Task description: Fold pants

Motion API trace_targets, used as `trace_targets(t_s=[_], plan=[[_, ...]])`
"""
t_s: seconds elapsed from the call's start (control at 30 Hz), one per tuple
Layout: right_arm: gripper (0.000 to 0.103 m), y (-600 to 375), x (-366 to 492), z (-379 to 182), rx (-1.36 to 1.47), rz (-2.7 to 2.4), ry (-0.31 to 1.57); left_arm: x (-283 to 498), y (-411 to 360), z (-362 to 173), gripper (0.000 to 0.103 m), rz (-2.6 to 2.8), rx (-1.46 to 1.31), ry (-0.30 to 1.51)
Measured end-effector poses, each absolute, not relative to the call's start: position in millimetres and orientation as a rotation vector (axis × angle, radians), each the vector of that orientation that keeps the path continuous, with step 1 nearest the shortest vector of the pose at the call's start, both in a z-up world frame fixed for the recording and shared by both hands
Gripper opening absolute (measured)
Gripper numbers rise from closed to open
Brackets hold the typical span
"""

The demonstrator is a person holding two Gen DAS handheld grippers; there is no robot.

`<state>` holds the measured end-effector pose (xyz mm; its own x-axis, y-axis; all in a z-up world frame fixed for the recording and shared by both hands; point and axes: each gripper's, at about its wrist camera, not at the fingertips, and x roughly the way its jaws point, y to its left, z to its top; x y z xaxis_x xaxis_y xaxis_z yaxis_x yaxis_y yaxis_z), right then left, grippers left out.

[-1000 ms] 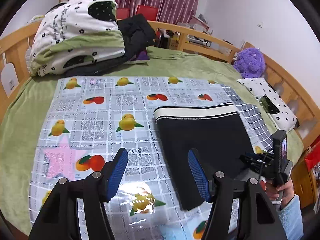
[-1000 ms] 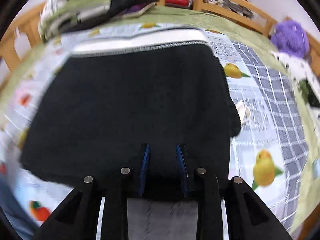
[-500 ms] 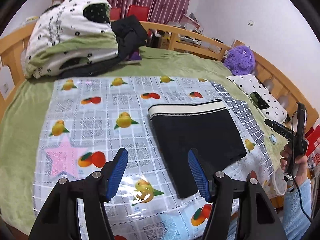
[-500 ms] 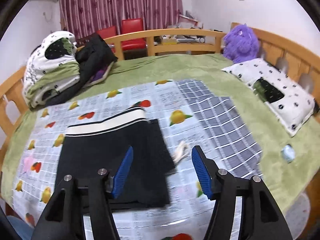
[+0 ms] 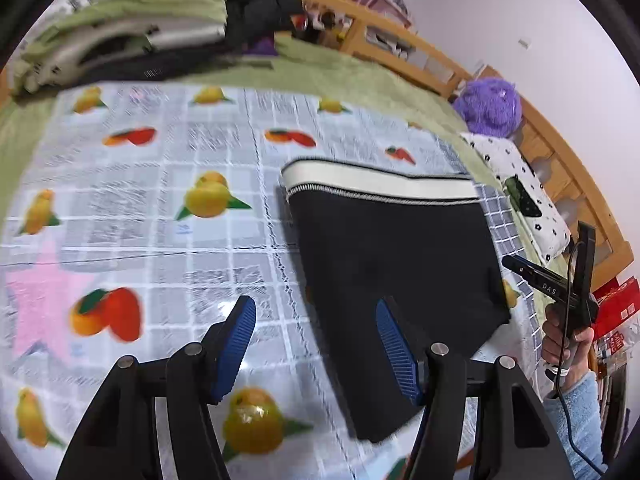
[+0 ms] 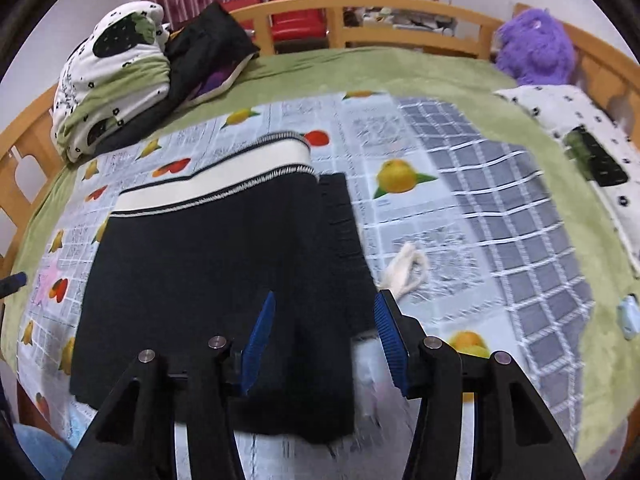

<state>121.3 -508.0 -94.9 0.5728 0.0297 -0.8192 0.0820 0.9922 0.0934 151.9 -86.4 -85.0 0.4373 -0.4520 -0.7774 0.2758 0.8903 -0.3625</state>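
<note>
- Left wrist view: the folded black pants (image 5: pixel 396 276) are seen lying flat on the fruit-print cloth (image 5: pixel 160 208), toward 3 o'clock of its middle, with the white waistband (image 5: pixel 380 182) at 12 o'clock.
- The left gripper (image 5: pixel 316 344) is held with its jaws apart above the pants' 9 o'clock edge; nothing is gripped.
- The right gripper (image 5: pixel 560 284) is seen at 3 o'clock, carried in a hand (image 5: pixel 566 344).
- Right wrist view: the right gripper (image 6: pixel 324 332) is closing above the pants' (image 6: pixel 216 280) 3 o'clock corner; the fabric is not pinched.
- A white cord (image 6: pixel 404 270) is seen just beside the pants at 3 o'clock.
</note>
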Motion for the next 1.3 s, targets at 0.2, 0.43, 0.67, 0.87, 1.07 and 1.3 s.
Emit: trace_targets(t_s=[0.2,0.43,0.67,0.87,1.07,1.3], plan=[[0.068,-518,153,-133,0.206,-0.033,0.934,194,-117,-137,0.061,-0.507,-0.169,1.101],[0.07,-526,179,-148,0.228,0.054,1.02,219,-138,-179,0.06,-0.649,-0.308,1.118],[0.064,-532,184,-151,0.324,0.077,1.056,222,-133,-163,0.018,-0.626,-0.38,1.106],[0.03,-494,167,-117,0.303,0.123,1.049,215,-104,-102,0.011,-0.649,-0.285,0.981],[0.024,-393,167,-114,0.285,0.307,1.034,222,-23,-60,0.011,-0.493,-0.232,0.935],[0.03,-336,196,-140,0.296,0.354,0.997,233,43,-109,0.019,-0.31,-0.226,1.028]])
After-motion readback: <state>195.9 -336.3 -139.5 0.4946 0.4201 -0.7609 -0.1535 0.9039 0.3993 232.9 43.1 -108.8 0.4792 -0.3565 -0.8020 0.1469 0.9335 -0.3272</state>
